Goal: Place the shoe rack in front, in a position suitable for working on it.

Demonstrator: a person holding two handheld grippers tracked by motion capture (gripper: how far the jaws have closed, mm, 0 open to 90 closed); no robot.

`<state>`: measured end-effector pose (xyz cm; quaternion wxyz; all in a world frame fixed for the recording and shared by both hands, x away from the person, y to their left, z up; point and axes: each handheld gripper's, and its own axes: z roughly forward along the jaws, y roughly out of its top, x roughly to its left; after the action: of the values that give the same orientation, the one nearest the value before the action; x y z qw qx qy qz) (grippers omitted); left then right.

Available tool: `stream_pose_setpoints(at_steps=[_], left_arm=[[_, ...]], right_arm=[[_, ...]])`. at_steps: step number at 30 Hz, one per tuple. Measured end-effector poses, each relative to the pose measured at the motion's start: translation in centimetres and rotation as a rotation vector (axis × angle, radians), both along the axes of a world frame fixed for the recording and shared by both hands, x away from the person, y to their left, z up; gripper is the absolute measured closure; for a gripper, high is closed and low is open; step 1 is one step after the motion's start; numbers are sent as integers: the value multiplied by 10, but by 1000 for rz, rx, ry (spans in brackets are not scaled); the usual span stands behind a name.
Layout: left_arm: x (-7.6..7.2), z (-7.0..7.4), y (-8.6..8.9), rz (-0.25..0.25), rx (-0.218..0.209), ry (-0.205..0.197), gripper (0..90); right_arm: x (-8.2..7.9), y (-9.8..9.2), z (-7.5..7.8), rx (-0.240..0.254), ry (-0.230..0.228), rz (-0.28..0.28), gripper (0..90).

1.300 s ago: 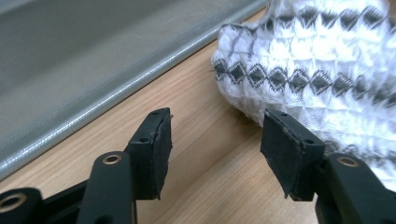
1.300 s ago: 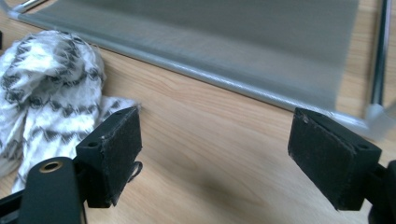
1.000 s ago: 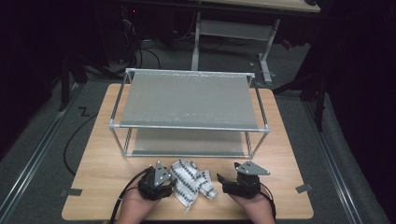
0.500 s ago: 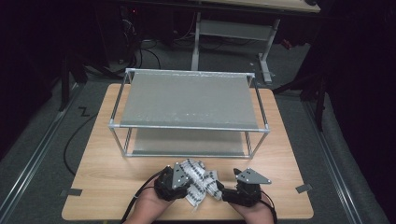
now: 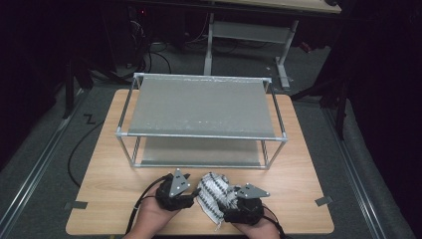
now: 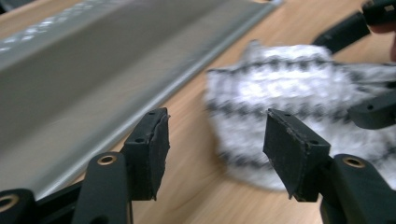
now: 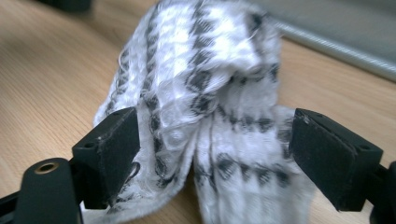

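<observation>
At the lower centre of the high view, a crumpled black-and-white cloth [image 5: 215, 195] lies on the wooden worktop [image 5: 298, 149], just below a two-tier metal shelf [image 5: 199, 107]. The left tool [image 5: 191, 195] stands beside it, jaws wide apart and holding nothing. The right tool [image 5: 230, 208] straddles the cloth with jaws wide apart, unclamped.

The left gripper [image 5: 191, 195] and right gripper [image 5: 230, 208] moved closer together. Now the cloth [image 5: 215, 195] is bunched up between them, low in the middle.
</observation>
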<state>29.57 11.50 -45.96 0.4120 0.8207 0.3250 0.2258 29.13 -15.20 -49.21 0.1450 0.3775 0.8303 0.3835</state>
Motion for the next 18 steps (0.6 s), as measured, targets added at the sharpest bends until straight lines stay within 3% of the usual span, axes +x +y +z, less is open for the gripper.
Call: stream_pose_setpoints(at_steps=[1,3,4,6,8,12,15,18], left_arm=[[0,0,0,0,0,0,401],[-3,8,24,41,-16,-3,401],[-3,8,24,41,-16,-3,400],[-9,11,45,80,-17,3,396],[-14,8,58,105,-4,-13,400],[-13,8,69,152,-46,-23,401],[-9,10,70,154,-74,-31,399],[-8,5,70,140,-53,-11,408]], right_arm=[[0,0,0,0,0,0,164],[3,4,-6,-22,36,0,165],[3,6,-9,-41,43,6,160],[0,8,-11,-72,16,18,194],[-1,9,-11,-84,-3,28,260],[-3,9,-10,-82,-19,44,431],[-4,9,-8,-85,-23,46,582],[-4,8,-8,-82,-26,60,740]])
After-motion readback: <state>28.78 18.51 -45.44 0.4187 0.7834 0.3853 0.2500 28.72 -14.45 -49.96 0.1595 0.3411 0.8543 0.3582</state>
